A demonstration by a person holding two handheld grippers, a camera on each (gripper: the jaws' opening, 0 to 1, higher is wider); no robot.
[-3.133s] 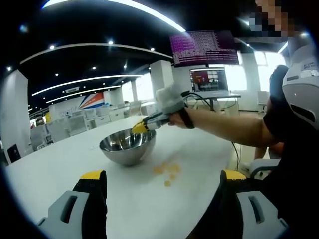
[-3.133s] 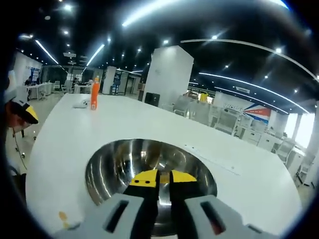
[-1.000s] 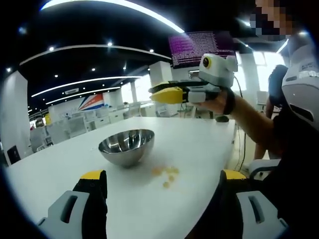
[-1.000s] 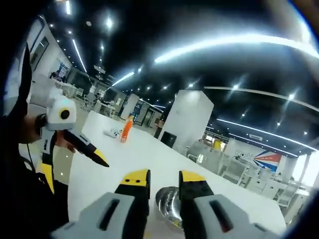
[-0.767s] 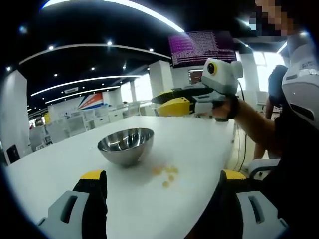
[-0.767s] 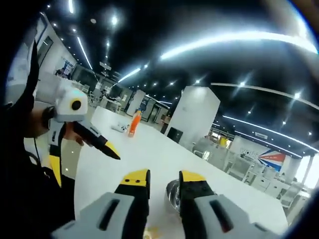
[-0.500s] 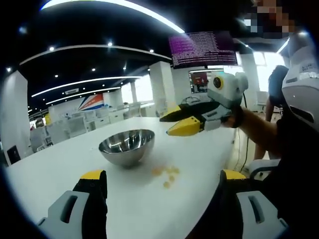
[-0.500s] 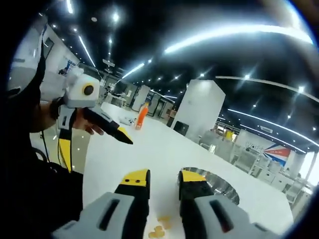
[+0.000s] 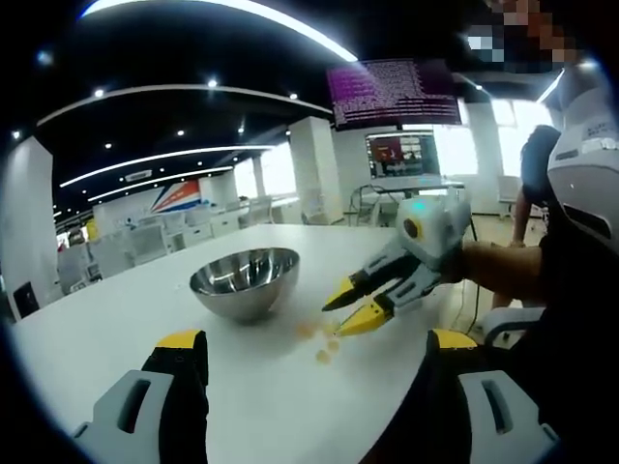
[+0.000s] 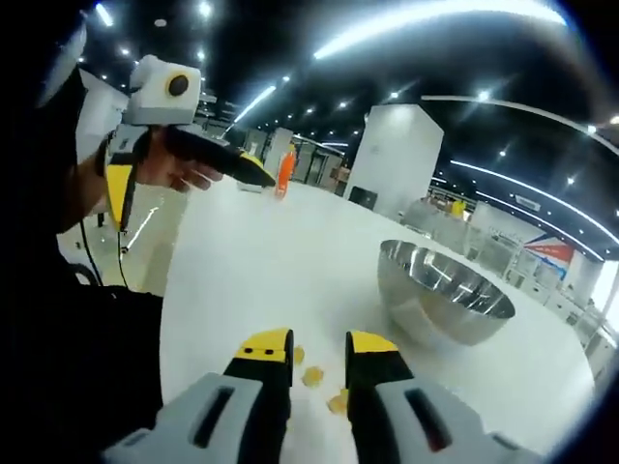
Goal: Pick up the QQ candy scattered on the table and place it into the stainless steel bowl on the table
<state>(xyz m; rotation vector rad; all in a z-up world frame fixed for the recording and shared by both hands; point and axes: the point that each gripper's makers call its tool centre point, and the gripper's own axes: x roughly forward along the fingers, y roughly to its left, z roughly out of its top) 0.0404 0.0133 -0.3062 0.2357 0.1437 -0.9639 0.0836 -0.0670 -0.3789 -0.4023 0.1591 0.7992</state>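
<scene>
Left gripper view: white bench (image 9: 116, 329) w/ lots of bare surface around the stainless steel bowl (image 9: 245, 281), which sits upright, well in from the near edge. QQ candy (image 9: 323, 340) lies in a small loose cluster on the bench just beside the bowl, toward the near edge and the person's side; approx 4–5 pcs, blurred, exact count can't be told. Right gripper (image 9: 351, 306) angles down over the cluster, its yellow-tipped fingers (image 9: 366, 316) parted a little, nothing btwn them, tips just above or at the candy; contact can't be told. Left gripper (image 9: 314, 348) sits low near the bench's near edge, fingers wide apart, empty.

Right gripper view: own fingers (image 10: 264, 350) slightly apart, empty, w/ 3 candy pcs visible btwn and just ahead of them (image 10: 311, 376). Bowl (image 10: 443, 289) near, to one side, apart from the candy. Bench runs long and bare beyond. 1 orange bottle (image 10: 286, 169) stands at the far end. Left gripper (image 10: 184, 135) is held up off the bench in the person's hand (image 10: 169, 174).
</scene>
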